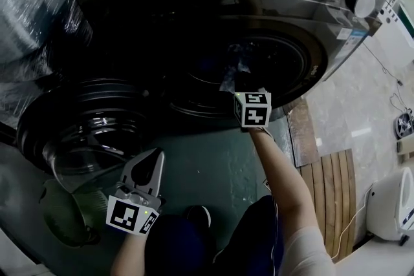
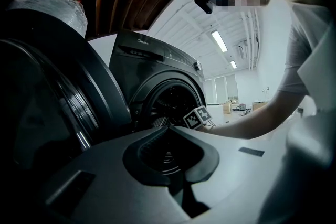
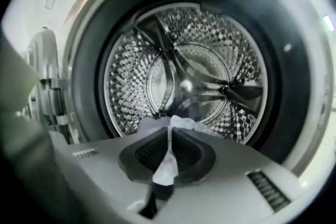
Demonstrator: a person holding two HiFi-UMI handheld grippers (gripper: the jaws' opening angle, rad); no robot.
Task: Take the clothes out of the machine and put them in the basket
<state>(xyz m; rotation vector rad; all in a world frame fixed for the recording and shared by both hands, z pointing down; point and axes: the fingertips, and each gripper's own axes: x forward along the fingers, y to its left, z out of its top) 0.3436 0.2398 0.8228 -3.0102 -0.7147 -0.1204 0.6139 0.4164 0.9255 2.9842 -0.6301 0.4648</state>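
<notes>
My right fingers [image 3: 197, 155] pinch a pale cloth [image 3: 181, 123] that trails straight ahead into the drum [image 3: 210, 60]. My left fingers [image 1: 145, 174] are closed and empty, beside the open door [image 1: 90, 126].

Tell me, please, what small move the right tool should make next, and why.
Probably draw the right tool straight back, away from the drum. It is shut on a pale cloth that bunches just past its tips at the drum's lower lip, so pulling back should bring the cloth out.

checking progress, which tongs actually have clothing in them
The right tongs, at the drum, pinch a pale cloth; the left tongs, by the open door, are shut on nothing.
</notes>
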